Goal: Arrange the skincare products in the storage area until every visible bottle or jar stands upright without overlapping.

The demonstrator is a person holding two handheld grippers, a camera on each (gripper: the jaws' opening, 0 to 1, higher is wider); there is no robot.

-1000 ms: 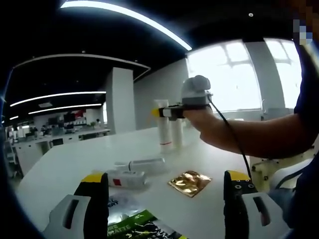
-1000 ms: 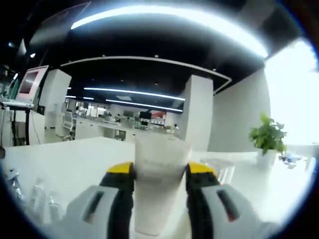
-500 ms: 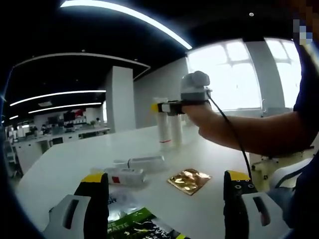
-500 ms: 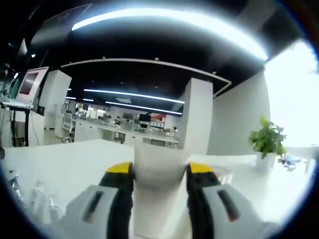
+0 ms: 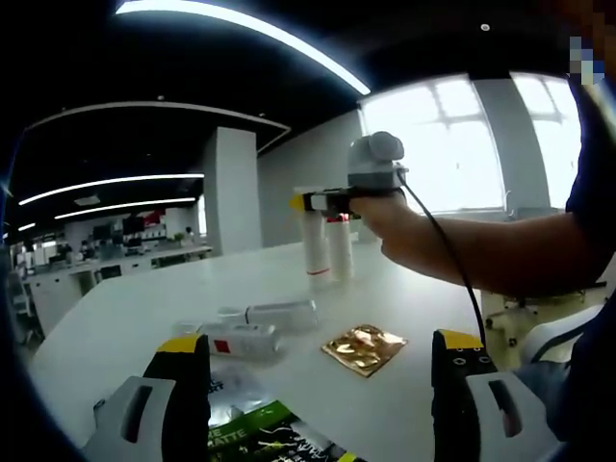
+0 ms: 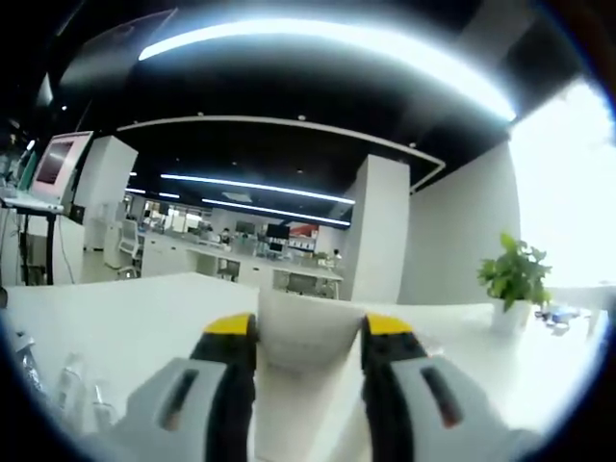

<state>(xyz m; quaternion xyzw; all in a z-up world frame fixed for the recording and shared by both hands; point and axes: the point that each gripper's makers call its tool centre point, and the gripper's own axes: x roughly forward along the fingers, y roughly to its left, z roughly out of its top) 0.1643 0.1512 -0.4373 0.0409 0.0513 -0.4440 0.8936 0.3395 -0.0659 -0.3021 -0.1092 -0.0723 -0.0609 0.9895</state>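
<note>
Right gripper view: right gripper jaws squeeze tall white plastic tube, kept straight up so it can stand on white table beside other upright white tube. Left gripper jaws wide, nothing between, waiting over lying white bottles.

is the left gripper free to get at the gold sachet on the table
Probably yes. The left gripper is open and empty, and the gold sachet lies flat just ahead of its jaws with bare table between.

We see a gold foil sachet lying near the white table's near edge, and a potted plant at its far edge.
</note>
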